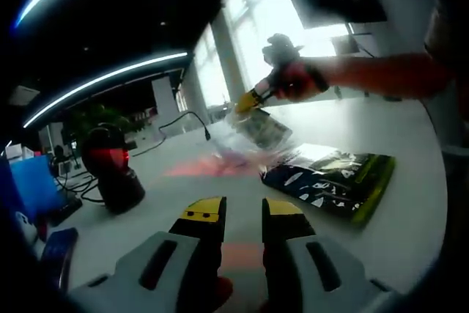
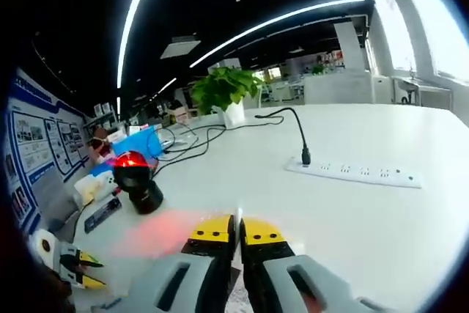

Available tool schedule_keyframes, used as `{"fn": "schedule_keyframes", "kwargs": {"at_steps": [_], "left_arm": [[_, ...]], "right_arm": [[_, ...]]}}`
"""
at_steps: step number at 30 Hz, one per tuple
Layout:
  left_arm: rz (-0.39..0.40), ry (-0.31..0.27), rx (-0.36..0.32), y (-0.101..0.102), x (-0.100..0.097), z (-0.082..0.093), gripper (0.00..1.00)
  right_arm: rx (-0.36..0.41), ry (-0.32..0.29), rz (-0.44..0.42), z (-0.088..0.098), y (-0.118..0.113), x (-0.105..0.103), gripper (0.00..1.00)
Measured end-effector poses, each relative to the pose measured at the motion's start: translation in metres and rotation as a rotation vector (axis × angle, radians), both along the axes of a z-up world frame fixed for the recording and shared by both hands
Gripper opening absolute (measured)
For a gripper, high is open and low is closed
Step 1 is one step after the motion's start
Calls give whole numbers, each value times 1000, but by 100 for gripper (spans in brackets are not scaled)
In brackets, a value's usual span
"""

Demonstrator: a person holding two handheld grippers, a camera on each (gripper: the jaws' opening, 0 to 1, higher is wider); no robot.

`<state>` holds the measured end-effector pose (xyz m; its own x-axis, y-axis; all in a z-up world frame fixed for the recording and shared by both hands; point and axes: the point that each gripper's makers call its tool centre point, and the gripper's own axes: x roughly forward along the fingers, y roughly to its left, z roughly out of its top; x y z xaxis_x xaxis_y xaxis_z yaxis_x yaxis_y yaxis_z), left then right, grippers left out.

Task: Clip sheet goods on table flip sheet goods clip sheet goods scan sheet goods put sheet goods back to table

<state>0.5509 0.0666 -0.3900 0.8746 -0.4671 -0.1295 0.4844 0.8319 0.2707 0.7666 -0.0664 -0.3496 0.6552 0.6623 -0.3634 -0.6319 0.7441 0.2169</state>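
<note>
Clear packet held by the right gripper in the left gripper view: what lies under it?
Under the clear packet, a red glow falls on the white table, with the dark green-edged packet beside it. The packet blurs the table beneath it.

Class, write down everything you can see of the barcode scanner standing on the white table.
The barcode scanner is a dark, rounded unit standing upright on the white table, its head glowing red. In the right gripper view it shows a bright red dome over a black base. A reddish patch of light lies on the table in front of it. Cables lie behind it; whether one plugs into it cannot be told. Neither gripper touches it.
</note>
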Motion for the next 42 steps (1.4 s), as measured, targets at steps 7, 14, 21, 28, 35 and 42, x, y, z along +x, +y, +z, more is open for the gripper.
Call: {"fn": "schedule_keyframes", "kwargs": {"at_steps": [7, 14, 21, 28, 35, 42], "left_arm": [[-2, 2, 3, 3, 2, -1, 13], [3, 7, 10, 3, 2, -3, 13], [4, 8, 12, 4, 2, -4, 13], [7, 8, 21, 2, 1, -4, 13], [8, 12, 31, 1, 1, -6, 13], [9, 15, 34, 0, 0, -7, 13]], "right_arm": [[-79, -25, -22, -20, -10, 10, 2], [-133, -37, -39, -36, -15, 18, 3], [-202, -72, -38, -47, -17, 26, 5], [-244, -94, -47, -58, -18, 29, 6], [-259, -148, -91, -59, -27, 34, 11], [-238, -156, -110, -55, -30, 37, 13]]}}
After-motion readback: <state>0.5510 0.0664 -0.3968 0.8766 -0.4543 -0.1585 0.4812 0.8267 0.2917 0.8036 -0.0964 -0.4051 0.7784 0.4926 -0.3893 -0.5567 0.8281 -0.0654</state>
